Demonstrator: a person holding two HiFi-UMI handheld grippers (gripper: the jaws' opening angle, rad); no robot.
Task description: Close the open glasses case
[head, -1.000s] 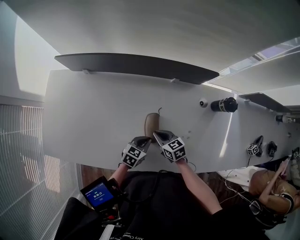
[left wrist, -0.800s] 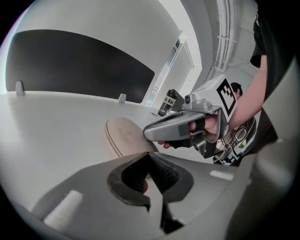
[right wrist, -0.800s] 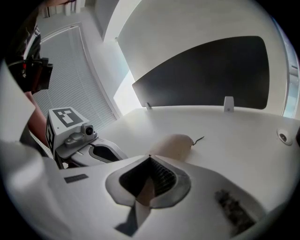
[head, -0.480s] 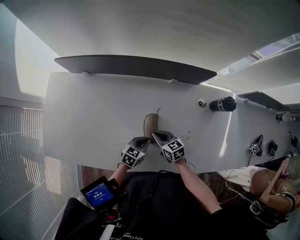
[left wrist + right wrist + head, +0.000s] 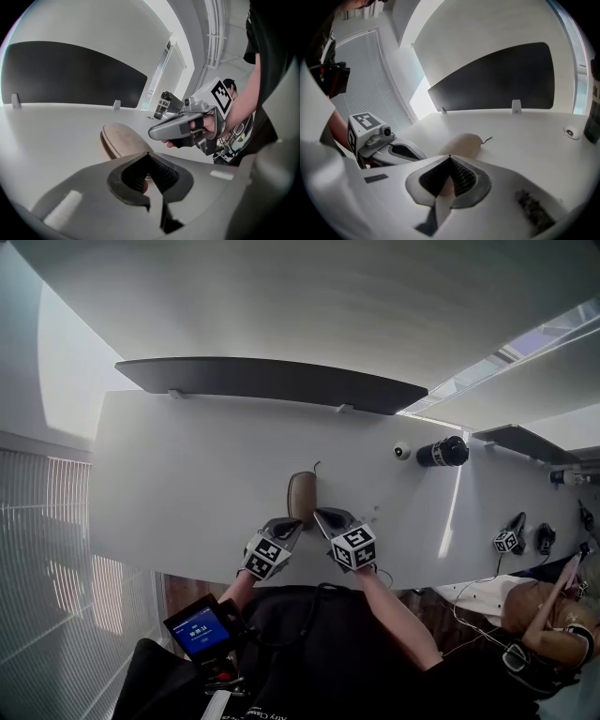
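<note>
The tan glasses case (image 5: 302,497) lies flat and closed on the white table (image 5: 187,474), long axis pointing away from me. It shows as a low oval just past the jaws in the left gripper view (image 5: 123,140) and in the right gripper view (image 5: 461,143). My left gripper (image 5: 282,525) sits at the case's near left corner, shut and holding nothing (image 5: 149,153). My right gripper (image 5: 325,516) sits at its near right corner, also shut and holding nothing (image 5: 450,157). Neither touches the case. Each gripper appears in the other's view: the right one (image 5: 180,127), the left one (image 5: 389,147).
A dark curved panel (image 5: 272,381) stands along the table's far edge. A black cylinder (image 5: 446,451) and a small white round object (image 5: 404,451) lie to the right. Another marker-cube gripper (image 5: 507,539) rests far right, near a seated person (image 5: 548,615). A blue-screened device (image 5: 199,628) is at my waist.
Both grippers have drawn back toward me off the case's near end. The whole closed case now shows beyond their tips.
</note>
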